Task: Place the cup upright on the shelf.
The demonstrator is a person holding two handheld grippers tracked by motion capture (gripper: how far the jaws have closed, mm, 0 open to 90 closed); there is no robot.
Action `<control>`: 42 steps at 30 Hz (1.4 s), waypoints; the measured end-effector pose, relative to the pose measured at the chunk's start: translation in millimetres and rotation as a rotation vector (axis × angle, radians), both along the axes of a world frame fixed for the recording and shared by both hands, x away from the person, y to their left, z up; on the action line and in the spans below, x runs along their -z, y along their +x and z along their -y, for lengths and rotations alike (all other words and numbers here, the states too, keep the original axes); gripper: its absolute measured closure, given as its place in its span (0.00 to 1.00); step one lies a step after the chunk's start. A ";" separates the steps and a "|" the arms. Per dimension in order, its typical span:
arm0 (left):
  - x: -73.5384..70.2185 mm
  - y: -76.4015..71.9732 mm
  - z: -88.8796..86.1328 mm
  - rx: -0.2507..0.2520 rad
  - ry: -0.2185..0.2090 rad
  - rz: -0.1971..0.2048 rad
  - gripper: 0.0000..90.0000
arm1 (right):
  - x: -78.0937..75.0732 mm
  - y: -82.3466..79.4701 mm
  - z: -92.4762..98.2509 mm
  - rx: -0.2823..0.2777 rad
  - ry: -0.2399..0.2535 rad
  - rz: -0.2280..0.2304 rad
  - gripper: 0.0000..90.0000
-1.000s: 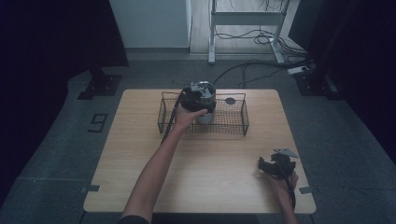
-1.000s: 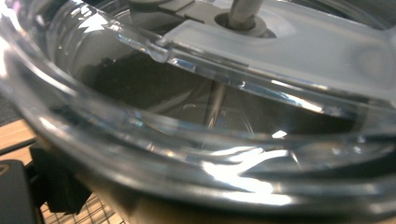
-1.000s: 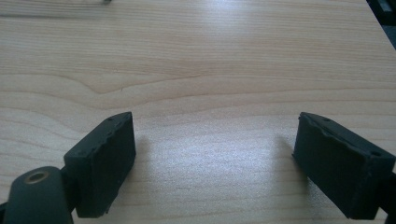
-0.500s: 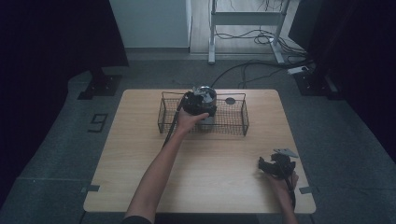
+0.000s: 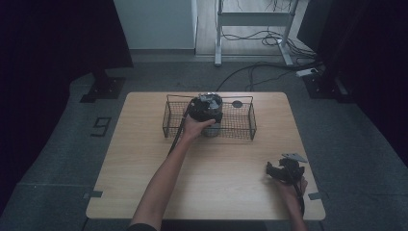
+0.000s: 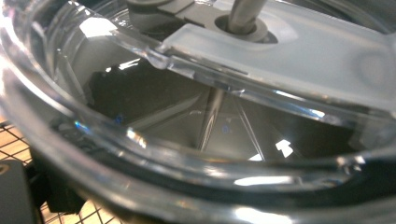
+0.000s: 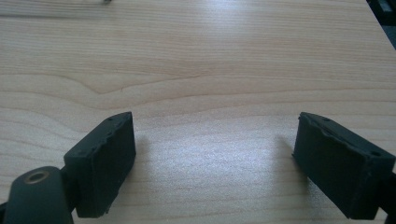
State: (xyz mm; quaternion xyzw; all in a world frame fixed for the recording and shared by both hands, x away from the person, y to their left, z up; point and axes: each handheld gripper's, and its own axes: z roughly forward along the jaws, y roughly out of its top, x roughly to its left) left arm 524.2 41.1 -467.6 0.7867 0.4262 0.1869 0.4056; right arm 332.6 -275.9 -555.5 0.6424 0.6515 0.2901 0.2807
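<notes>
Tumbler (image 5: pixel 211 126) upright inside wire basket (image 5: pixel 243 129), frame centre, directly under left gripper (image 5: pixel 204 108); its fingers' state can't tell. Right gripper (image 5: pixel 284 169) lower right, fingers apart, empty.

Pale wood table (image 5: pixel 216 163) with a smooth matt grain carries a dark wire-mesh metal basket (image 5: pixel 240 126) at upper centre of the high view. In the left gripper view, a glossy clear plastic container (image 6: pixel 140 154) glints with highlights. The right gripper (image 7: pixel 215 158) shows matt black, slightly rough rubbery pads (image 7: pixel 105 156).
</notes>
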 end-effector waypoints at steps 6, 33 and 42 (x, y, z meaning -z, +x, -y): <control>3.0 -3.9 -0.9 0.020 0.006 0.010 0.04 | 0.0 0.0 -0.1 0.000 0.000 0.000 0.14; -11.7 -34.1 -23.3 0.021 -0.088 0.106 0.00 | 0.0 0.0 0.0 0.001 0.001 -0.001 0.14; -17.3 -49.7 -34.2 0.053 -0.103 0.101 0.00 | 0.0 0.0 0.0 0.000 0.000 0.000 0.14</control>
